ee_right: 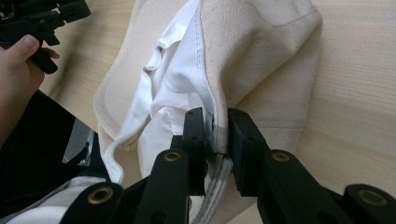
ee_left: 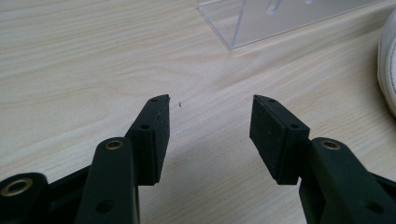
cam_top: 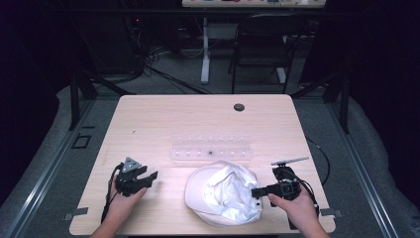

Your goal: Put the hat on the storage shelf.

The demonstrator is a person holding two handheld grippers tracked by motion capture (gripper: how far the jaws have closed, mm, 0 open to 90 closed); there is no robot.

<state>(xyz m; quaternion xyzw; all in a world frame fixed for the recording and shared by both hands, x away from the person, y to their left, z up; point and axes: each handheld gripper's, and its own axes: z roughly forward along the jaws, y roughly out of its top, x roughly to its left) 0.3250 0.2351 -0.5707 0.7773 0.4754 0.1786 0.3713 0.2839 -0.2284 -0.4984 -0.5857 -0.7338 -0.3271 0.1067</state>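
High view: fixed above near table (cam_top: 148, 114) edge, looks fwd/down, far off. Left gripper view: low over tabletop left of the cap (ee_left: 387, 70), close, faces the clear rack (ee_left: 261, 21). Right gripper view: right at cap's rim, v. close. All 3 share the cap.

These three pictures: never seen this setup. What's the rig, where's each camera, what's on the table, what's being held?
No robot: a person holds a two-jaw gripper in each hand. The high view looks down on the wooden table; the other two cameras ride on the grippers and look along their black jaws. On the table lie a white cap, turned inside up, and a clear plastic rack behind it. The right gripper is pinched on the cap's rim. The left gripper stands open above bare wood, holding nothing.
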